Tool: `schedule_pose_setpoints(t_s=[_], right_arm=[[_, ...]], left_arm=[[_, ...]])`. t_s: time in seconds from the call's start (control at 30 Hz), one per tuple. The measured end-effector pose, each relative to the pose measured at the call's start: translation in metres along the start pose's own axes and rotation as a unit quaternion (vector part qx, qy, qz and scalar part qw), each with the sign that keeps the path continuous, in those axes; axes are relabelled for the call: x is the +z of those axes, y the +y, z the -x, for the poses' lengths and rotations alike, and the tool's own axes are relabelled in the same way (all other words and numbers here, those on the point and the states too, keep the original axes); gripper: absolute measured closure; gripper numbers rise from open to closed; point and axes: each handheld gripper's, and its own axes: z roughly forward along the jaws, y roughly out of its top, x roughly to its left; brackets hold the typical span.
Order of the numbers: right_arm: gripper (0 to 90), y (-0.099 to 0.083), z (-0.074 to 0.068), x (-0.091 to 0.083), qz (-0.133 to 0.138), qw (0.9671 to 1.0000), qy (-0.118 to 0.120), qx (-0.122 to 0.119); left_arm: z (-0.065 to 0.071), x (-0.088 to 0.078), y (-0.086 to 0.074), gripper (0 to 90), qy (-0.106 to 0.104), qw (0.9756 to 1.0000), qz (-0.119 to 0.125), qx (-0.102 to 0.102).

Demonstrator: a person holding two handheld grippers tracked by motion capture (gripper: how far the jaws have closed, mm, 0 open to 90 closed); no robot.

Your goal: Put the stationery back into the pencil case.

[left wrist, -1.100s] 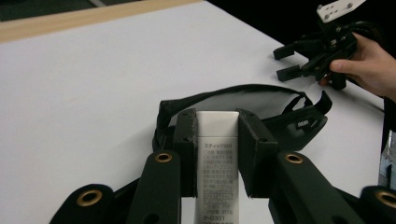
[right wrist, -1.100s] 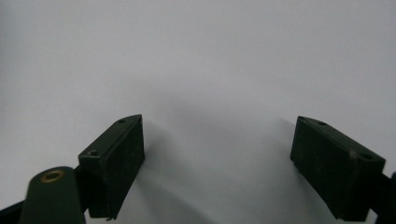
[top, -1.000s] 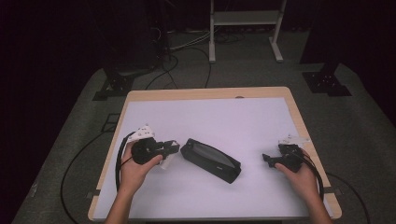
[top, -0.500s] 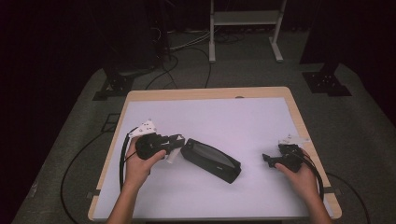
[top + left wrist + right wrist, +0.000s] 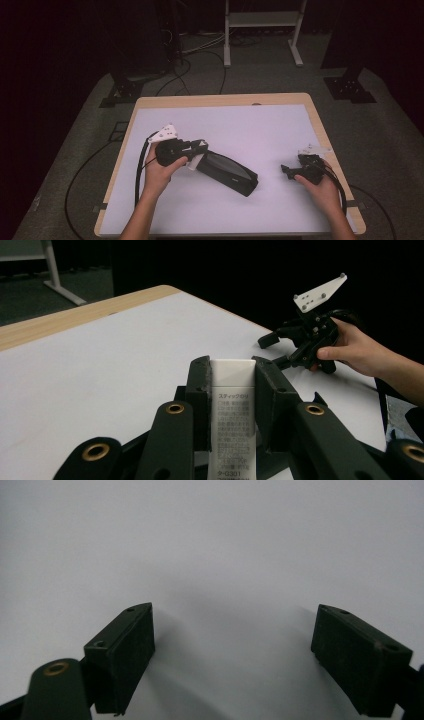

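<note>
My left gripper (image 5: 233, 374) is shut on a white glue stick (image 5: 233, 410) with printed text, which lies lengthwise between the two pads. In the high view the left gripper (image 5: 201, 149) holds the glue stick (image 5: 196, 159) at the left end of a long black pencil case (image 5: 229, 173), which lies slantwise mid-table. Whether the stick touches the case is unclear. My right gripper (image 5: 287, 170) rests near the table's right edge, open, its fingers (image 5: 125, 652) spread wide over bare white surface. The left gripper view also catches the right gripper (image 5: 274, 347) farther off, in a hand.
The table (image 5: 240, 120) has a white top with a wooden rim. A cable (image 5: 140, 170) trails from the left gripper off the front left. Beyond the table, on the floor, stand dark equipment bases (image 5: 125, 92) and a white frame (image 5: 260, 30).
The left hand has carried the glue stick to the right, up to the left end of the black case. The right hand has stayed where it was.
</note>
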Motion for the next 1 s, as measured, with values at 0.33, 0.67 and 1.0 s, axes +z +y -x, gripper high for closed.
schedule_pose_setpoints(t_s=[0.33, 0.67, 1.0], right_arm=[[16.3, 0.000, 0.000, 0.000, 0.000, 1.0000, 0.000, 0.000], [16.3, 0.000, 0.000, 0.000, 0.000, 1.0000, 0.000, 0.000], [16.3, 0.000, 0.000, 0.000, 0.001, 1.0000, 0.000, -0.001]], left_arm=[[0.003, 0.019, 0.007, 70.8, -0.010, 0.9998, 0.004, 0.014], [0.004, 0.039, 0.012, 70.8, -0.021, 0.9995, 0.007, 0.021], [0.004, 0.053, 0.009, 70.8, -0.029, 0.9994, 0.001, 0.019]])
